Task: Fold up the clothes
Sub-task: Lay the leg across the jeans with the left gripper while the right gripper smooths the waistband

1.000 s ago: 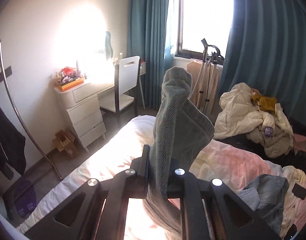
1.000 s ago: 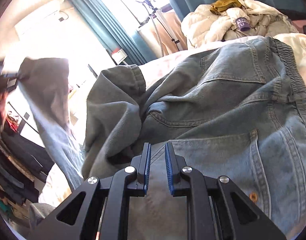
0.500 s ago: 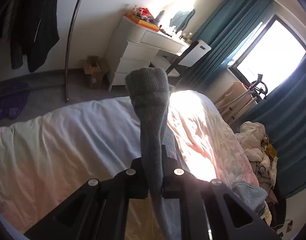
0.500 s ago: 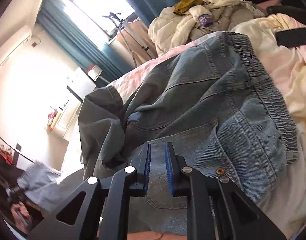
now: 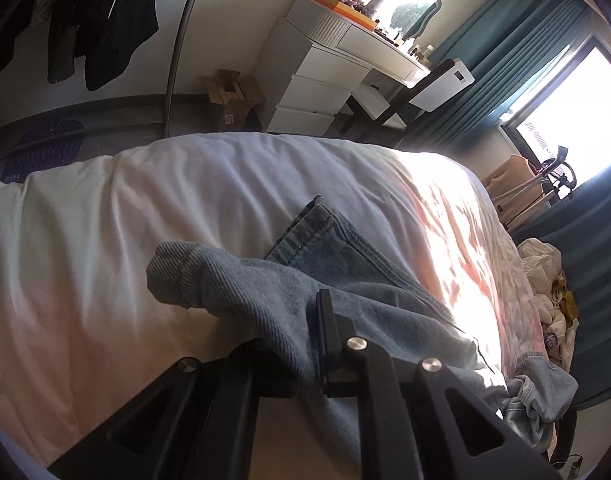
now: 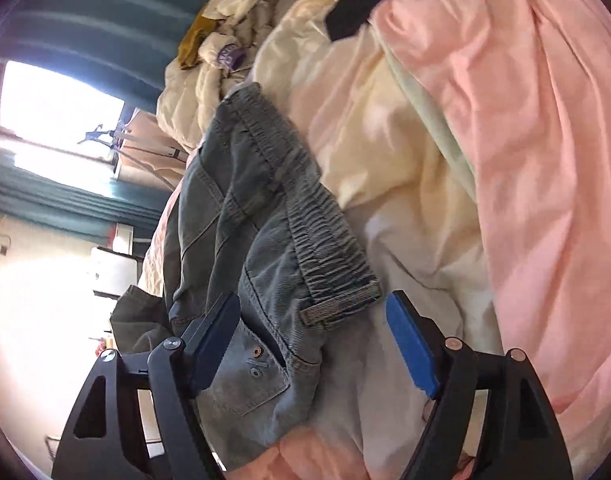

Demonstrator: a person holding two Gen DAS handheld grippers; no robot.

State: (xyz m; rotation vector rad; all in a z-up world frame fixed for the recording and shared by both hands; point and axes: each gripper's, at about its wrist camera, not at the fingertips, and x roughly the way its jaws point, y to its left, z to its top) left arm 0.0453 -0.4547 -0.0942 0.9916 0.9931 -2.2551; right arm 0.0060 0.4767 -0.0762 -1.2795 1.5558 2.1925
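A pair of light blue jeans [image 5: 345, 264] lies across the pink and white bed cover [image 5: 145, 200]. My left gripper [image 5: 301, 344] is shut on one leg near its hem, low over the bed; the cloth drapes over and hides its left finger. In the right wrist view the jeans' waist end [image 6: 265, 240] lies with the elastic waistband and a pocket showing. My right gripper [image 6: 313, 320] is rolled sideways and its jaws are opening. The waistband corner sits between the blue pads [image 6: 409, 344], and neither pad presses on it.
A white drawer unit [image 5: 317, 80] and a chair [image 5: 425, 92] stand beyond the bed's far edge. A rail with dark clothes [image 5: 85, 20] and a cardboard box [image 5: 229, 96] are on the left. A heap of cream clothing [image 6: 209, 80] and a black flat object [image 6: 361, 0] lie past the jeans.
My left gripper came down and rolled, and the jeans leg it held upright now lies on the bed. My right gripper rolled sideways and opened, letting go of the denim.
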